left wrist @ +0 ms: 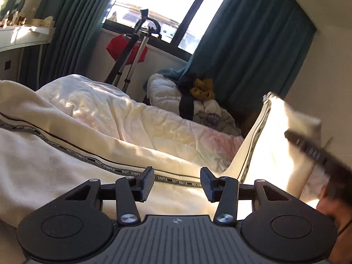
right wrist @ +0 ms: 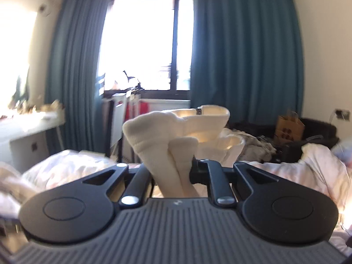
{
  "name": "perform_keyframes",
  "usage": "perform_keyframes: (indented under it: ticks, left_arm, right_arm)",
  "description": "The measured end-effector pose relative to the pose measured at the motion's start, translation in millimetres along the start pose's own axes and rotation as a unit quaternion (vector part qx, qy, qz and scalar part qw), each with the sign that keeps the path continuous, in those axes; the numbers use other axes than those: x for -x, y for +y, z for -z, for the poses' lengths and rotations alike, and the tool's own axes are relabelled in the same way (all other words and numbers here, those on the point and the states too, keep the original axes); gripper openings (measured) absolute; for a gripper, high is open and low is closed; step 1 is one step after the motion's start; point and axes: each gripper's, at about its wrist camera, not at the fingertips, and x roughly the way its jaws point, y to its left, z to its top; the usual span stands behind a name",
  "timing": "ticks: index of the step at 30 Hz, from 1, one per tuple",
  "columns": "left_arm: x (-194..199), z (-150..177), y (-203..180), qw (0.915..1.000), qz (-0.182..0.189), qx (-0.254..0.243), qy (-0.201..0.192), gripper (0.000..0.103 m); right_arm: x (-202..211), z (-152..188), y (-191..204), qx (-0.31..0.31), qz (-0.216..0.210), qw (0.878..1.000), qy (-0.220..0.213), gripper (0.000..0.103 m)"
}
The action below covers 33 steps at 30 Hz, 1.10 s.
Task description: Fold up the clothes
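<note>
A cream fleece garment [left wrist: 66,154] with a black lettered tape stripe lies across the bed. My left gripper [left wrist: 177,183] is open and empty, just above the stripe. My right gripper [right wrist: 171,171] is shut on a bunched part of the same cream garment [right wrist: 176,136], its collar and zip standing up above the jaws. In the left wrist view that lifted part [left wrist: 275,136] rises at the right, with the blurred right gripper [left wrist: 312,151] beside it.
A white duvet [left wrist: 99,105] covers the bed. A pile of clothes [left wrist: 198,96] lies at the far end under the window. A garment steamer stand [left wrist: 136,50], teal curtains [right wrist: 242,55], a white desk [right wrist: 28,132] and a brown paper bag [right wrist: 290,125] stand around.
</note>
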Motion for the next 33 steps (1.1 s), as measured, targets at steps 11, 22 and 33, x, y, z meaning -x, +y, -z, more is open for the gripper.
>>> perform_keyframes:
  ticks: [11,22,33]
  left_arm:
    - [15,-10,26,0.9987,0.015,0.048,-0.011,0.049]
    - [-9,-1,24,0.9986,0.033,0.039,0.009,0.049]
    - [-25,18,-4,0.9972,0.07,0.002,0.027,0.049]
  right_arm:
    - [-8,132,148,0.169,-0.103,0.969,0.147,0.014]
    - [2,113,130,0.127,-0.185,0.951,0.212,0.029]
    - [31,83,61,-0.02,-0.266,0.945,0.191,0.05]
